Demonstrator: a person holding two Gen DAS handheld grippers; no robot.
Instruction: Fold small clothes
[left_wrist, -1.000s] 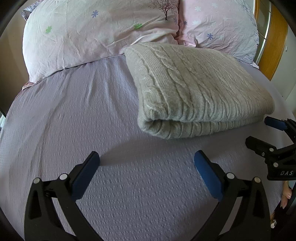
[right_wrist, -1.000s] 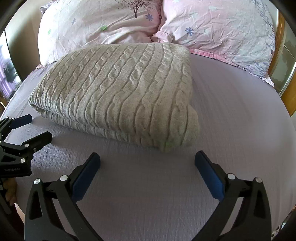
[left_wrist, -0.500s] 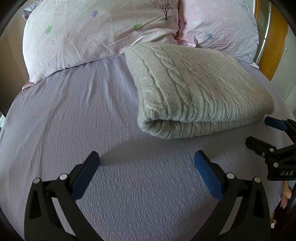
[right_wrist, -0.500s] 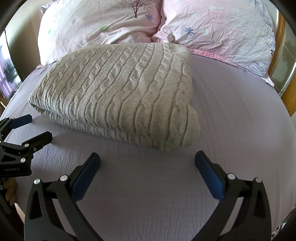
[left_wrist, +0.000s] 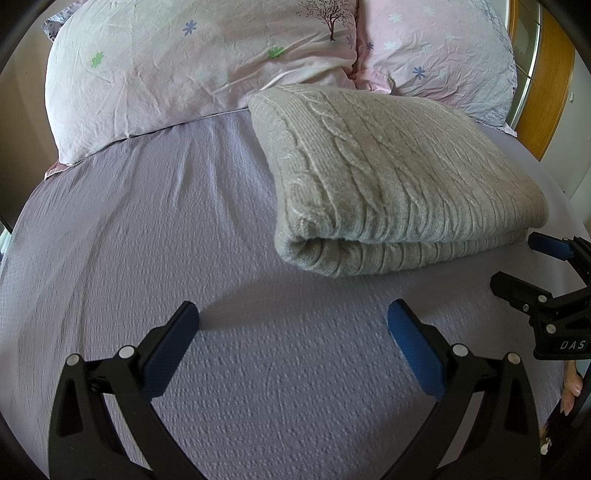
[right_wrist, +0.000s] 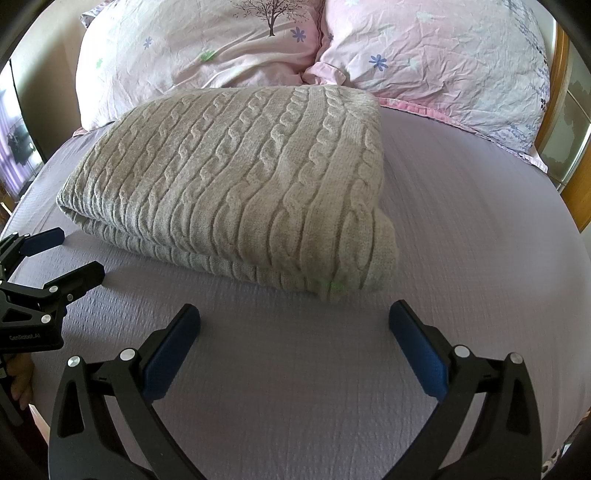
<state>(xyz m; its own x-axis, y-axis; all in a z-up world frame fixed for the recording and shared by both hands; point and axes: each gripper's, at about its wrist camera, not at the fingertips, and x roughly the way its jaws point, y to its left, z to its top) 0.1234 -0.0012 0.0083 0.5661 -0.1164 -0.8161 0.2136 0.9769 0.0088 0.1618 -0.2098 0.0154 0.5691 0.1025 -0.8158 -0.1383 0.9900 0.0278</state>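
1. Where the fisheye rim crops each view, we lose the outer edges of the bed (left_wrist: 110, 258) and the handles behind both tools; the person's hands show only as slivers of skin at the frame edges.
2. We see one folded grey cable-knit sweater (right_wrist: 236, 177) lying flat on the lilac sheet, its far end touching the pillows; what lies inside the fold is hidden.
3. Its long axis runs from the near edge toward the pillows, cables along that line, and its rolled fold faces the left tool (left_wrist: 291, 325).
4. We count two floral pillows (left_wrist: 192, 62), side by side at the headboard.
5. We count two tools: the left tool and the right tool (right_wrist: 295, 325) both have their jaws spread wide, holding nothing, just short of the sweater's near edge.
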